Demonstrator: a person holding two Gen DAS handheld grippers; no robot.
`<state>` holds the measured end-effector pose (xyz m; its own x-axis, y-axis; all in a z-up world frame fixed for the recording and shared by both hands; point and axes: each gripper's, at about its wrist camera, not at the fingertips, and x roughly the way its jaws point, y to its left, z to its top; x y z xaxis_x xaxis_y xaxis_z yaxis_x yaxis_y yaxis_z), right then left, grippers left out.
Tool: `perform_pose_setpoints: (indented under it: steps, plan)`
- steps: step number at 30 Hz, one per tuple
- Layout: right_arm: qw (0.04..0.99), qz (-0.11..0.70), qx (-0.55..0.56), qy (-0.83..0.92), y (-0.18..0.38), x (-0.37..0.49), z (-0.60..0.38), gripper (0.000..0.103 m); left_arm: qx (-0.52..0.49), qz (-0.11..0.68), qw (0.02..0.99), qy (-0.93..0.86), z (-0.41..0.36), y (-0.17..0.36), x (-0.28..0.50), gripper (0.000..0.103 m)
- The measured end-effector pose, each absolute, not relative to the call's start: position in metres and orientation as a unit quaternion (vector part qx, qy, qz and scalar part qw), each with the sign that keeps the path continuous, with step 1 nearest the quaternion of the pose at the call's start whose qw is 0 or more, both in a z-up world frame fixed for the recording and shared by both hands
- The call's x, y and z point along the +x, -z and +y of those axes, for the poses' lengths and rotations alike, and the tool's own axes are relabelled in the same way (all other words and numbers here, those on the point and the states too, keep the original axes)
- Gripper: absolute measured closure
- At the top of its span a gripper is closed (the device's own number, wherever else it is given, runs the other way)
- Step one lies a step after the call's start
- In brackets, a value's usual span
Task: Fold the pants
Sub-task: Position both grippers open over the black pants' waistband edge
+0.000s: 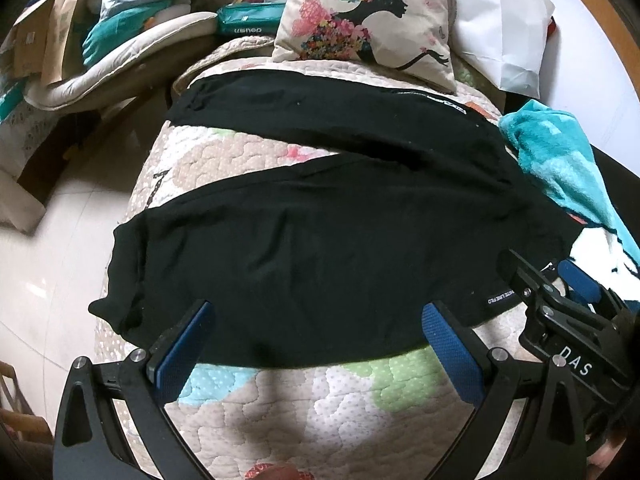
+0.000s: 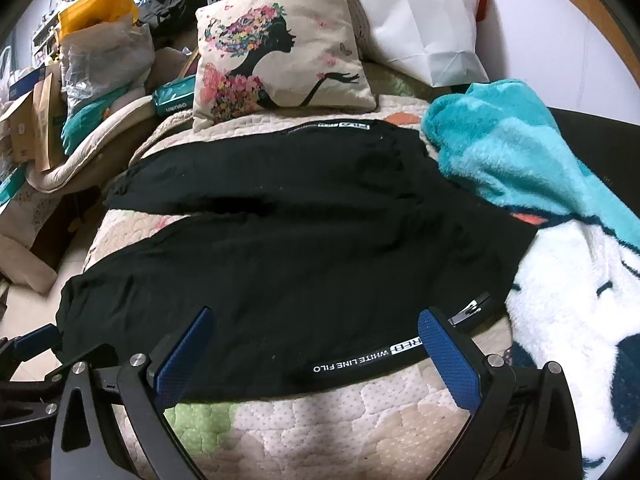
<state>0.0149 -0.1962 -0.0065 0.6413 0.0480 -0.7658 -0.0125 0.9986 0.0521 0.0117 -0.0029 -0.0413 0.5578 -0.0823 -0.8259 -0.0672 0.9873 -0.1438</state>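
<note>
Black pants point(image 1: 312, 248) lie spread flat on a quilted bed cover point(image 1: 320, 412), their two legs running to the left with a gap between them and the waist at the right. They also show in the right wrist view point(image 2: 288, 264), with a white-lettered stripe point(image 2: 360, 358) along the near edge. My left gripper point(image 1: 320, 320) is open and empty, just above the near leg's edge. My right gripper point(image 2: 316, 324) is open and empty over the near edge by the waist. The right gripper also shows in the left wrist view point(image 1: 560, 292).
A printed cushion point(image 1: 360, 20) and a white paper bag point(image 1: 504, 28) lie beyond the pants. A teal and white fleece blanket point(image 2: 540, 184) lies at the right, touching the waist. Bags, boxes and bedding point(image 1: 100, 28) pile up at the left, past the bed's edge.
</note>
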Motion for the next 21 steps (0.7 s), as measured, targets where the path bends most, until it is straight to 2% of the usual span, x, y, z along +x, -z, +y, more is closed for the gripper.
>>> perform_pose_setpoints:
  steps: [21]
  plan:
    - [0.899,0.437,0.026,-0.028,0.0136,0.0184,-0.1889,0.0,-0.09,0.487,0.868,0.01,-0.0022,0.048,0.018,0.0]
